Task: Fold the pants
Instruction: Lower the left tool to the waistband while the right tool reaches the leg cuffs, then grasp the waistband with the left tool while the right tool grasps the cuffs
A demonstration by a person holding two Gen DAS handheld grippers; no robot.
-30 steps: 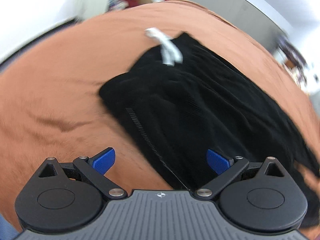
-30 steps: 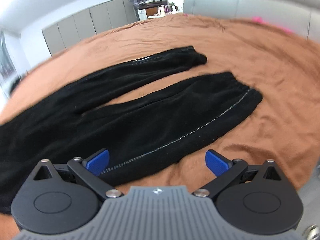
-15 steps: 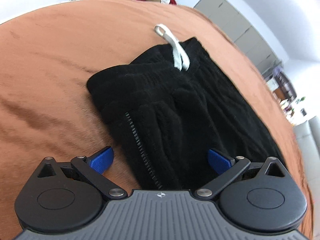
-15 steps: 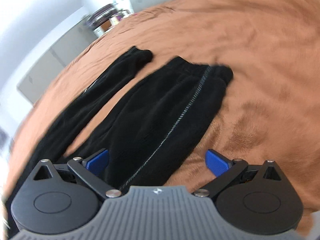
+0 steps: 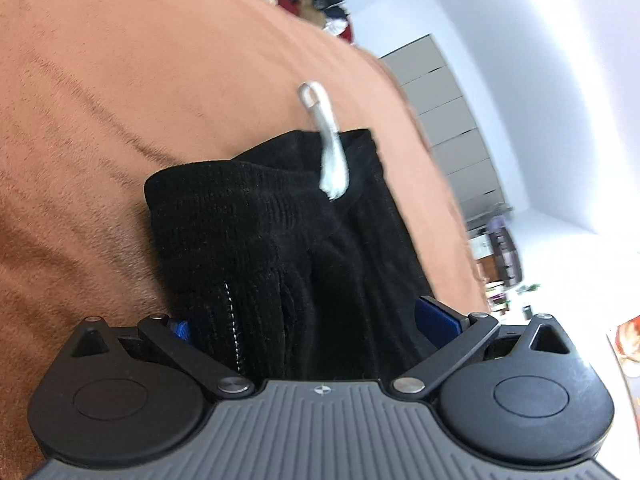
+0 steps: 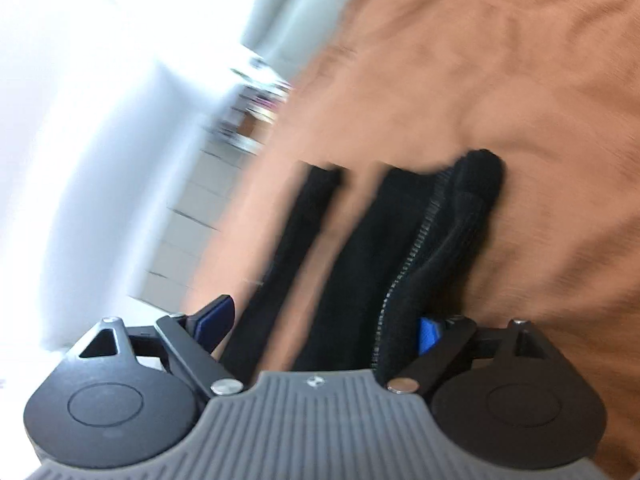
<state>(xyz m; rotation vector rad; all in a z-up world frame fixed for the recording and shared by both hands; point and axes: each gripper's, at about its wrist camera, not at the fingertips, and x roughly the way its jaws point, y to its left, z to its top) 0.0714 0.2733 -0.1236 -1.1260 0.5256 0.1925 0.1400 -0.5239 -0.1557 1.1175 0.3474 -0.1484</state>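
Black pants lie on an orange-brown bedspread. In the left wrist view their waistband (image 5: 256,232) with a white drawstring (image 5: 330,152) fills the middle. My left gripper (image 5: 309,322) stands wide open around the waistband's near corner, its left blue pad half hidden behind the fabric. In the blurred right wrist view the two legs run away from me; the nearer leg (image 6: 404,248) has a white stitched seam and a cuff (image 6: 478,176). My right gripper (image 6: 323,325) has this leg between its jaws, which are closing; the left pad stands apart from the cloth.
The bedspread (image 5: 120,100) is wrinkled to the left of the waistband. Grey cabinet fronts (image 5: 452,128) and a white wall lie beyond the bed. A dark and red pile (image 5: 320,4) sits past the bed's far edge.
Both grippers have rolled and come down close to the pants. The waistband now sits between the left jaws and the seamed leg between the right jaws, which have narrowed a little.
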